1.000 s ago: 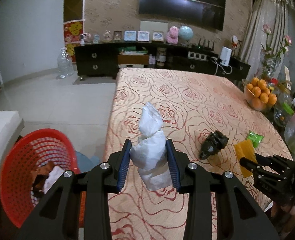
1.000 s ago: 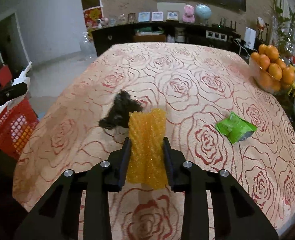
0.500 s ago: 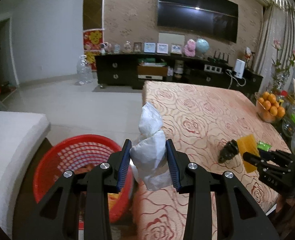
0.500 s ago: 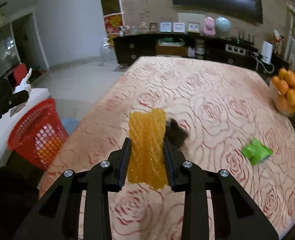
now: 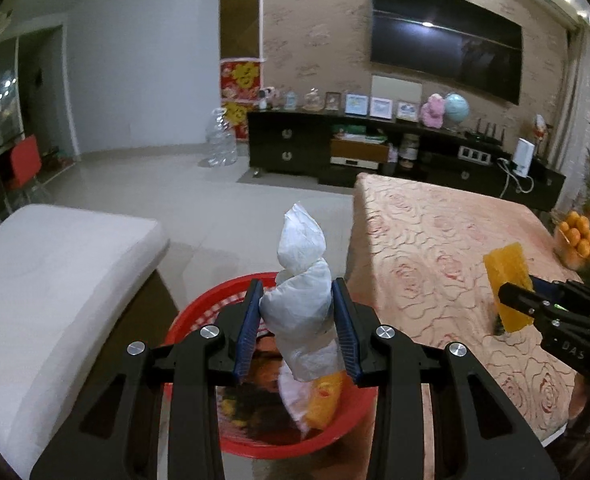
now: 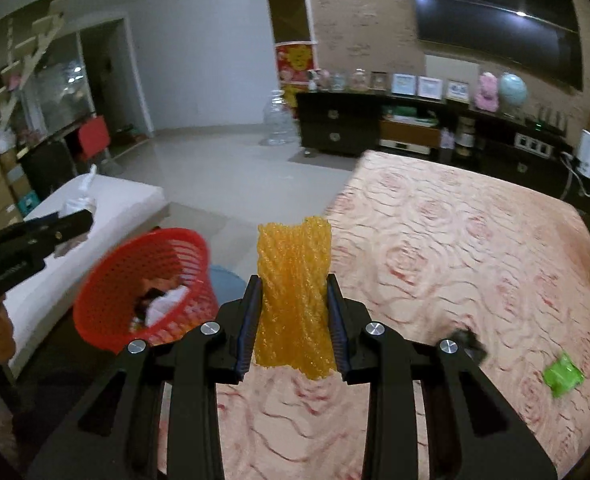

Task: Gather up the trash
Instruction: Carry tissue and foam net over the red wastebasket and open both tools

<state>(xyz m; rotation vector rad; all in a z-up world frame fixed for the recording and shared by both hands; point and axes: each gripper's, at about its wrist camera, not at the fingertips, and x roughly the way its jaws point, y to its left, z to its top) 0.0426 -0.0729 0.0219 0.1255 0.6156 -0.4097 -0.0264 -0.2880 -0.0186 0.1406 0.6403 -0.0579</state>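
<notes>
I have the left gripper (image 5: pixel 298 330) clamped on a twisted white tissue wad (image 5: pixel 301 300), held directly above the red basket (image 5: pixel 199 312), which already has scraps in it. The right gripper (image 6: pixel 293 320) grips an orange mesh strip (image 6: pixel 293 292) upright between its fingers, over the near edge of the worktop (image 6: pixel 455 240) and short of the basket.

My worry with the left side is the release: the wad is light and crumpled, so it could cling to a finger pad or drift as it falls and land on the floor beside the basket or on the white cushion (image 5: pixel 55 280) next to it. I judge the drop safe only if I open well over the middle of the basket, not its rim.

On the right, the strip is stiff and sticks up above the fingers; if I swing across too low it may catch the worktop edge or the basket wall. Both grippers heading for the same opening could also knock each other.

A green wrapper (image 6: pixel 563 374) and a dark crumpled scrap (image 6: pixel 469 342) lie on the worktop, waiting. The bowl of oranges (image 5: pixel 577 240) sits at the far right, out of the way.
</notes>
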